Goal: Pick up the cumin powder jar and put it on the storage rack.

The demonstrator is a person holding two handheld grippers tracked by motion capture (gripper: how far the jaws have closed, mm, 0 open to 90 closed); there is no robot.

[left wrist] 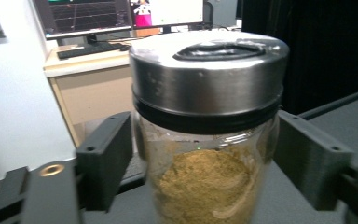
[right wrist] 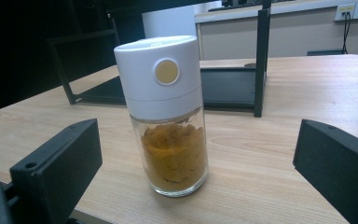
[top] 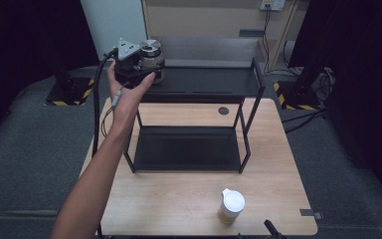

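Here, in the high view, the left gripper [top: 140, 67] is up at about eleven o'clock over the top tier of the black two-tier rack [top: 206, 92], carrying a steel-lidded spice jar [top: 151, 59] at the rack's left end, while a white-capped spice bottle [top: 231, 205] stands alone on the worktop [top: 179, 199] near five o'clock. In the left gripper view the jaws sit clenched on either side of the jar's glass body, just below the metal lid, with tan powder inside; whether the jar's base already touches the shelf cannot be told. In the right gripper view the jaws stand wide apart and released, flanking the white-capped bottle of orange powder without touching it. To do the step well, I would lower the jar straight down until its base rests flat, keep it upright, and only then ease the jaws apart.
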